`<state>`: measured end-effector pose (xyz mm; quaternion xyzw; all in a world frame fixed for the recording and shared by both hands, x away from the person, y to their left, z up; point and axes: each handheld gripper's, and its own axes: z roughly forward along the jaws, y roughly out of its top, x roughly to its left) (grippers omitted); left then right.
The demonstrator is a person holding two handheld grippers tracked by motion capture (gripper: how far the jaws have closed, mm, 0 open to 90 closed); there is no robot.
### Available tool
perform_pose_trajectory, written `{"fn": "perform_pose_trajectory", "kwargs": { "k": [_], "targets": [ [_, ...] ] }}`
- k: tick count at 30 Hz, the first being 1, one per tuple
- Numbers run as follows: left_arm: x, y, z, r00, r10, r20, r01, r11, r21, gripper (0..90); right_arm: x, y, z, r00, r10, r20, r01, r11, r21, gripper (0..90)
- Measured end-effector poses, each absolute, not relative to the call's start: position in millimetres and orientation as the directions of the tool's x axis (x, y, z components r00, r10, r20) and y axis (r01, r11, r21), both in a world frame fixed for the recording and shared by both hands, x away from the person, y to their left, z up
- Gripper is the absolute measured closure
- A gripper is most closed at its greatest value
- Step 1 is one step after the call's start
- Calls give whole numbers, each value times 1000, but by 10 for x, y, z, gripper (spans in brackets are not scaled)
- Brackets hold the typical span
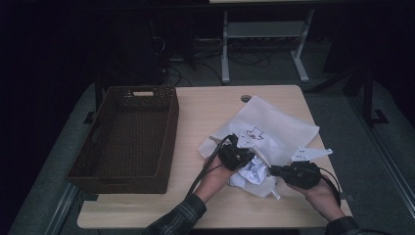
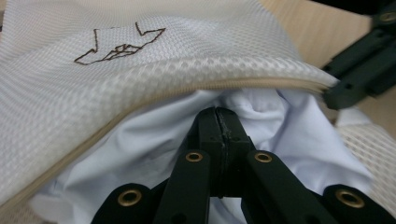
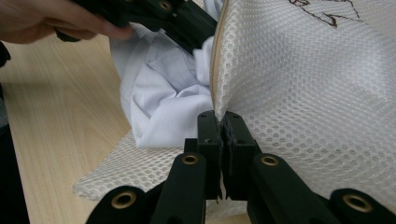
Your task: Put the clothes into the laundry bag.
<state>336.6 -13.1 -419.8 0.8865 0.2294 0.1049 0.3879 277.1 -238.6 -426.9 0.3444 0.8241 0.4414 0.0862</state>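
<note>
Table (image 1: 205, 112) first: light wood. A dark wicker basket (image 1: 128, 137) sits well to the outer side of the left gripper, apart from the work and untouched.

Mesh laundry bag (image 1: 274, 125): white, lying flat, spreading away from both grippers toward the far edge, with an embroidered line logo (image 2: 119, 44) on the upper panel. Its zippered mouth faces the person, between the two grippers.

White garment (image 1: 254, 171): bunched at the mouth. Part is under the upper mesh panel, part spills out toward the person. In the left gripper view it sits directly at the jaw tips, under the beige zipper edge (image 2: 196, 88).

Left gripper (image 2: 219, 114): jaws fully together, tips buried in the garment folds just below the zipper line. Fabric looks pinched between them, though the contact itself is hidden by the folds.

Right gripper (image 3: 222, 119): jaws closed, clamped on the bag's mouth rim at the zipper edge (image 3: 215, 65), lifting the upper panel off the garment. The left gripper appears ahead of it, up and to its left, in the same opening.

Step, my read: stuffing the garment into the bag, right holding the mouth open, left feeding cloth.

Next move likely needs left to push deeper past the zipper, away from the person, then release. Right should keep the rim raised so the opening doesn't collapse. The loose cloth outside will need another grab.
</note>
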Motion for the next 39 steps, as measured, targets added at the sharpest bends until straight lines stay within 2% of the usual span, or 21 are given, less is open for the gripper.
{"fn": "perform_pose_trajectory", "kwargs": {
  "k": [11,14,21,26,30,39],
  "targets": [
    [3498,-217,-4248,848,530,-25,356,-532,768,882,2779,-2418,-4282,-747,648,149,493,388,779,862],
    [3476,-182,-4231,855,518,-32,354,-537,766,819,2780,-2422,-4289,-746,649,151,495,388,777,862],
    [3360,-7,-4112,868,495,-51,355,-545,759,610,2782,-2417,-4297,-747,648,148,496,395,774,862],
    [3305,252,-3983,864,499,-61,361,-532,766,513,2789,-2409,-4314,-749,647,144,498,406,766,862],
    [3317,509,-3915,840,540,-53,376,-510,774,468,2800,-2400,-4341,-748,647,147,507,415,755,862],
    [3577,955,-3952,727,685,-33,463,-454,762,457,2810,-2395,-4357,-748,649,142,512,427,745,861]
  ]
}}
